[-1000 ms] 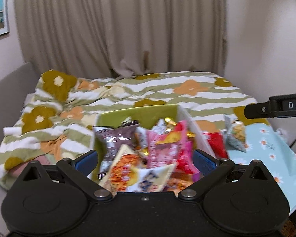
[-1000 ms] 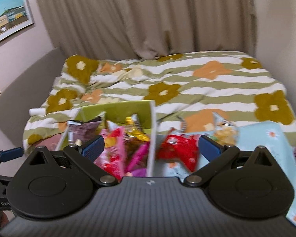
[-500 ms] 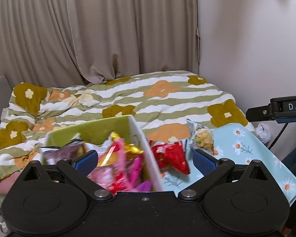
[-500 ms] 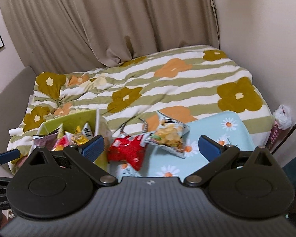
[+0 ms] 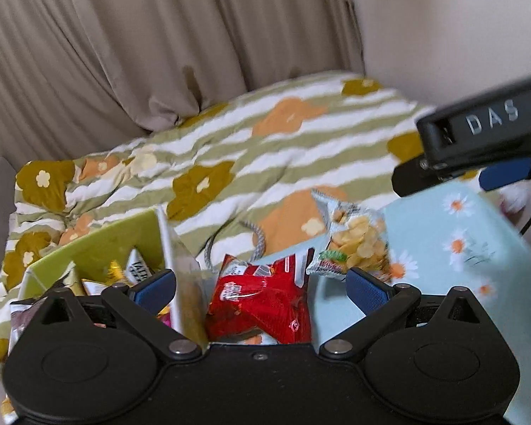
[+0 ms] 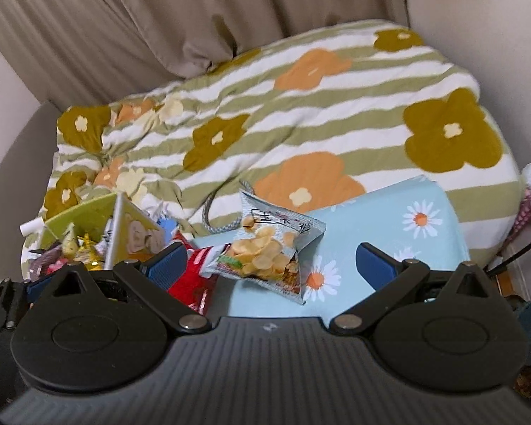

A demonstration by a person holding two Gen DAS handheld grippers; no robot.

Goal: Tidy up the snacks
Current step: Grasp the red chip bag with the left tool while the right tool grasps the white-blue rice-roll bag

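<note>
Both pairs of tongs have swung right within the last second, away from the green cardboard box crammed with snack packets and toward the 2 packets lying loose on the light-blue daisy-print cloth at the foot of the bed. The left tongs hang wide open and empty over the crinkled red foil snack bag, which sits just beside the box's white side wall. The right tongs are equally spread, gripping nothing, with the silver-and-clear bag of yellow chips between their blue pads at 12 o'clock. In the left view, that chip bag lies at 1 o'clock from the red one, their corners touching or overlapping. The box now sits at 10 o'clock in both views. The shift suggests the box is filled and these 2 stragglers are next, each likely headed into the green box. The striped floral duvet beyond carries no other snacks.
</note>
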